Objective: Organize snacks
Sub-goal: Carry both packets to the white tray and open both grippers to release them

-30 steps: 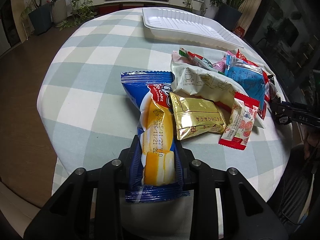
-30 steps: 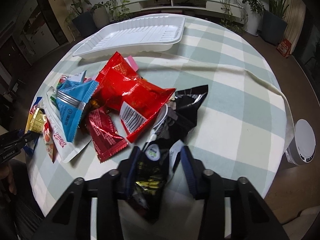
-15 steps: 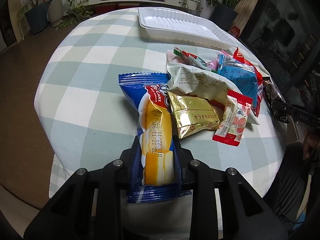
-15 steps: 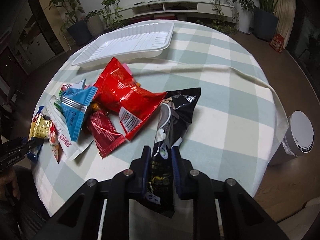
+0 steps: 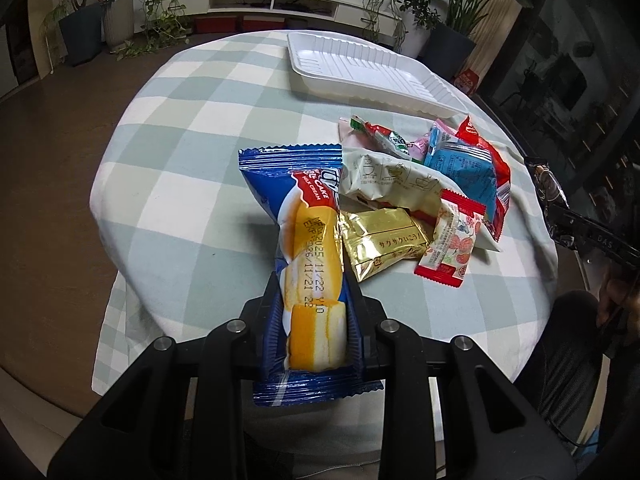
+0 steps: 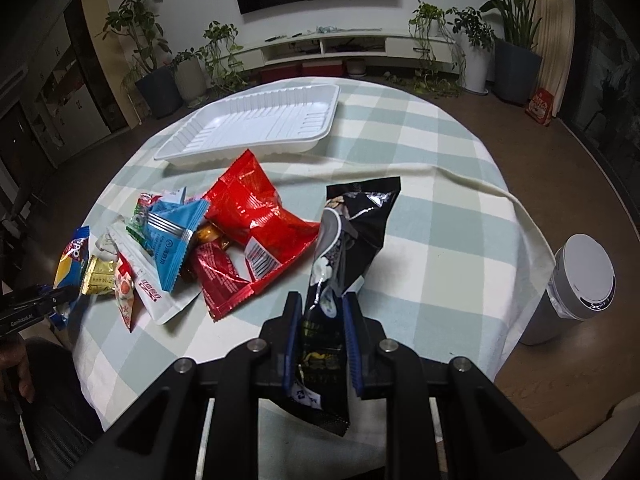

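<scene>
My left gripper (image 5: 314,296) is shut on a blue and yellow cake packet (image 5: 308,240) and holds it above the near edge of the round checked table (image 5: 192,128). My right gripper (image 6: 320,308) is shut on a black snack bag (image 6: 352,232), lifted over the table. A pile of snacks lies in the middle: a gold packet (image 5: 380,242), a cream pouch (image 5: 392,184), a light blue packet (image 6: 172,240) and a big red bag (image 6: 256,208). An empty white tray (image 6: 256,124) sits at the far side; it also shows in the left wrist view (image 5: 368,68).
A grey cylindrical bin (image 6: 576,288) stands on the floor right of the table. A fold of the tablecloth (image 6: 460,176) runs across the right side. Potted plants (image 6: 160,76) and a low TV shelf (image 6: 340,46) line the far wall.
Both grippers rose and pulled back from the table with their packets. The right gripper closed on the black bag, which was loose between open jaws a second ago, and lifted it.
</scene>
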The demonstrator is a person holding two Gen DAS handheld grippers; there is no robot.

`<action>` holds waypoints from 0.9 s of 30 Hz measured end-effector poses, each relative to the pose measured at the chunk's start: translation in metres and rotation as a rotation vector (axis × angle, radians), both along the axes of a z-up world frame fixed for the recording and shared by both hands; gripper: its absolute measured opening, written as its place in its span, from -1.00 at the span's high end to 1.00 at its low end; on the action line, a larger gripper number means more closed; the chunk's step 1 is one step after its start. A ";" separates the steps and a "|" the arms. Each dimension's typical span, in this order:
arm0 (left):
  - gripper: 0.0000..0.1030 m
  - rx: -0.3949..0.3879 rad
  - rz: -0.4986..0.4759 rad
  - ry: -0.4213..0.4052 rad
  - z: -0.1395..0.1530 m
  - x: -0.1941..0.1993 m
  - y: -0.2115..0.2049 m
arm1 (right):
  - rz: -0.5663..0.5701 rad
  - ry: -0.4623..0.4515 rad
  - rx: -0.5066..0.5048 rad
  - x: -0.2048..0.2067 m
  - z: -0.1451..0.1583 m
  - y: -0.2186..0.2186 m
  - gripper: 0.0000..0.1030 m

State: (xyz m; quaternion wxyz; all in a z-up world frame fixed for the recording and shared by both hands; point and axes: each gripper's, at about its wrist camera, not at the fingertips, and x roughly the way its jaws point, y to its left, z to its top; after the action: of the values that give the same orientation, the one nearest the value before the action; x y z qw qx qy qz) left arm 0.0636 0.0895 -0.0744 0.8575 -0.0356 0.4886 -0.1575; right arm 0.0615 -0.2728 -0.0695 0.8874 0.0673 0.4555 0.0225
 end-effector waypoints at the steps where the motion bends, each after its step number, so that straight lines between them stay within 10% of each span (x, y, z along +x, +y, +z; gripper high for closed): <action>1: 0.50 -0.015 0.007 -0.001 0.002 -0.002 0.004 | -0.001 -0.005 0.002 -0.001 0.002 0.000 0.57; 12: 0.50 -0.091 0.001 -0.083 0.051 0.019 0.014 | 0.017 -0.049 0.045 0.012 0.017 -0.001 0.57; 27: 0.50 -0.093 -0.092 -0.209 0.130 0.178 -0.047 | 0.154 -0.194 -0.009 0.140 0.086 0.025 0.57</action>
State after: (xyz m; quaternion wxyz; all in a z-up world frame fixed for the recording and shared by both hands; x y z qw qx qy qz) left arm 0.2414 0.0422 0.0561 0.8929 -0.0364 0.3898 -0.2223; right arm 0.2017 -0.2482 0.0168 0.9231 0.0257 0.3717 0.0950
